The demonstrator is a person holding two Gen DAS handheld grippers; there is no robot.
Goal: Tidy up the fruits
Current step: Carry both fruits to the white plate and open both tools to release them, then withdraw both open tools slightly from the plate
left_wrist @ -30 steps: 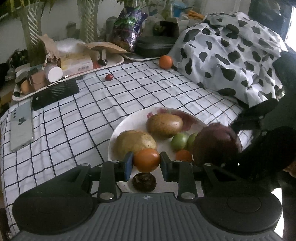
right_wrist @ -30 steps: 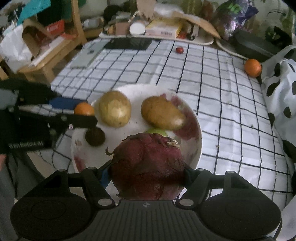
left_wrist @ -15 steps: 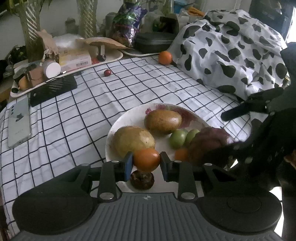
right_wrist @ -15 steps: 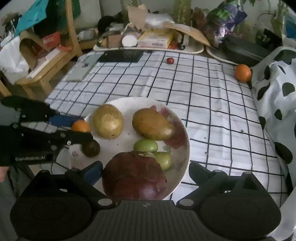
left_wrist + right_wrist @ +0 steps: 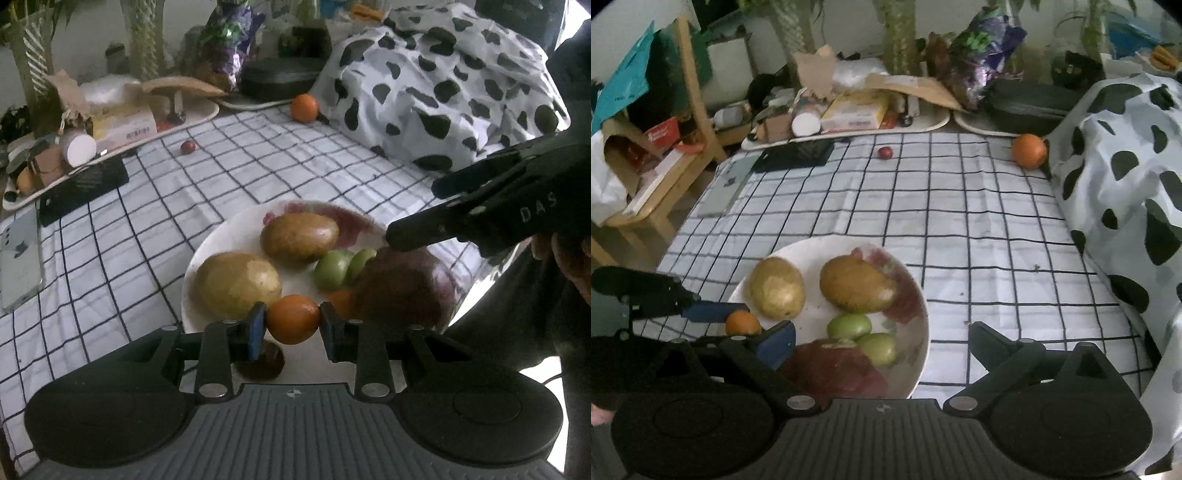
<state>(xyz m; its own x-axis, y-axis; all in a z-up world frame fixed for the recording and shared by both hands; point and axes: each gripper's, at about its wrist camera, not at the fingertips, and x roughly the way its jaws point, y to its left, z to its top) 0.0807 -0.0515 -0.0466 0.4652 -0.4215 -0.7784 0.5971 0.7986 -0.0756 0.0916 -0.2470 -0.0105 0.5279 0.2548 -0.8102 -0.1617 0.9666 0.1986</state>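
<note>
The left gripper (image 5: 293,324) is clamped on a small orange (image 5: 293,319), held above the near rim of the white plate (image 5: 221,240). The right gripper (image 5: 881,341) stands wide apart and holds nothing; its left finger overlaps the plate's near edge. The plate rests on the checked tablecloth (image 5: 960,206) and carries two brown-yellow fruits (image 5: 777,288), two green fruits (image 5: 849,326) and a dark red fruit (image 5: 836,369), whose near side is cut off by the right gripper body. A small dark fruit (image 5: 260,363) is partly hidden beneath the left gripper; its type cannot be determined. A second orange (image 5: 1029,150) and a small red fruit (image 5: 885,152) lie far back on the cloth, well apart.
</note>
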